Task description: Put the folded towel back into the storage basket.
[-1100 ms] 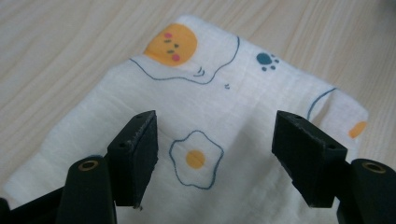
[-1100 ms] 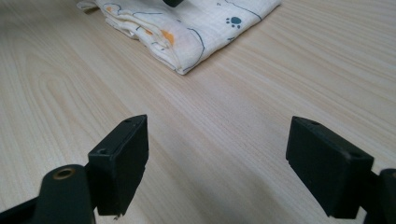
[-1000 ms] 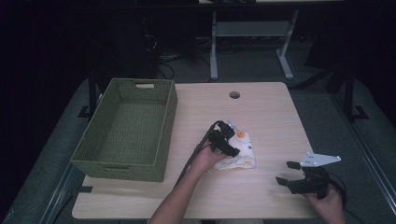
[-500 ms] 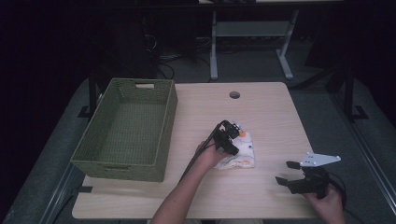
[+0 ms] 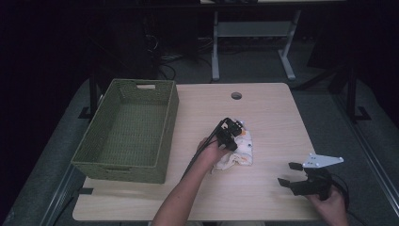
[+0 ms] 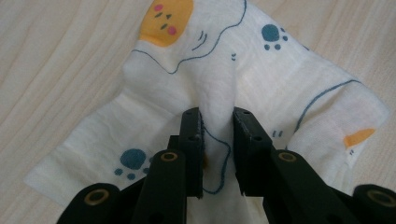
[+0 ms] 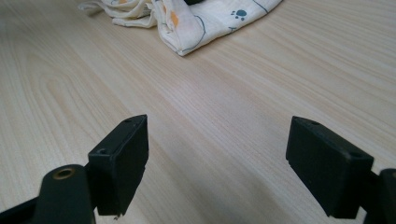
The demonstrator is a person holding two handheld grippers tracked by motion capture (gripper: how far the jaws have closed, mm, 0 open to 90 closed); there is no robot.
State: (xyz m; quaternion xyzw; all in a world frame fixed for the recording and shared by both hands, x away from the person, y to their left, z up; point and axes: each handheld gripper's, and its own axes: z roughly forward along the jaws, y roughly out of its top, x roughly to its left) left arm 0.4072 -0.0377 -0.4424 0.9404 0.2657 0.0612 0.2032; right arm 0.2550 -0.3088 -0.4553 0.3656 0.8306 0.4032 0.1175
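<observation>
The cloth [image 6: 224,79] lies mid-table, right of the basket [image 5: 127,136]. The left gripper [image 6: 217,119] pinches a raised fold of it between narrow jaws. The right gripper [image 7: 217,163] idles wide, cloth well ahead.

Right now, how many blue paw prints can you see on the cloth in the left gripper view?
2: one paw print near the top right, another paw print at lower left beside the jaws. Folds may hide more.

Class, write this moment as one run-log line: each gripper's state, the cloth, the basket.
left gripper: pinching cloth fold | right gripper: open, over bare table | basket: empty, left of cloth
</observation>
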